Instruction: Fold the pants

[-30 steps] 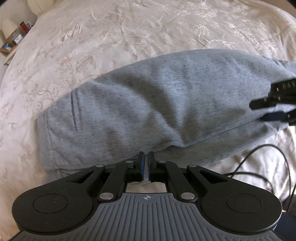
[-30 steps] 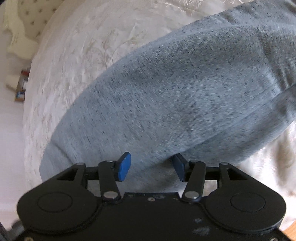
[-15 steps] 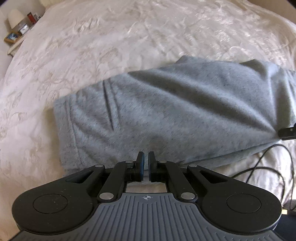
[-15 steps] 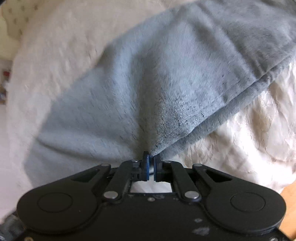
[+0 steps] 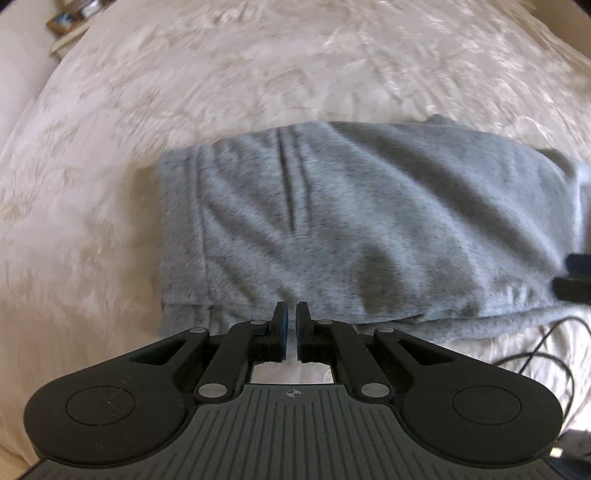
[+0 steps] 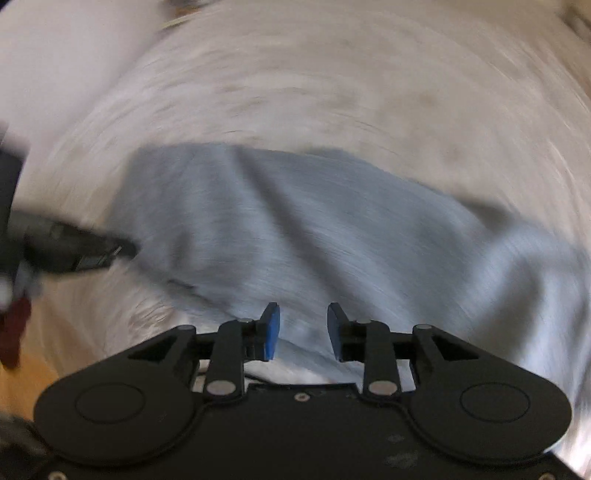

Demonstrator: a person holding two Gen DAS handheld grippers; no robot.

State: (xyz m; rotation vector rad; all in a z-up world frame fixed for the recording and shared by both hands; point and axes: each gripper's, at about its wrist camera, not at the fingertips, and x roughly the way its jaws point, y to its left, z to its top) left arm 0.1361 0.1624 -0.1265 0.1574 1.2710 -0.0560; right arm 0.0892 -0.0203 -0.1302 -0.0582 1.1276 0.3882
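Although the grey pants (image 5: 369, 229) already lie doubled into a broad, layered rectangle, the bundle looks loose, so I judge at least one more fold or a smoothing pass remains. They rest in the middle of the cream patterned bedspread (image 5: 258, 81). At their near edge the left gripper (image 5: 290, 325) is pinched closed on nothing. Over the same edge the right gripper (image 6: 303, 328) has just been opening, its pads clear of cloth. Right of the pants trails a black cable (image 5: 546, 354); beyond them, cluttered shelf (image 5: 70, 18).
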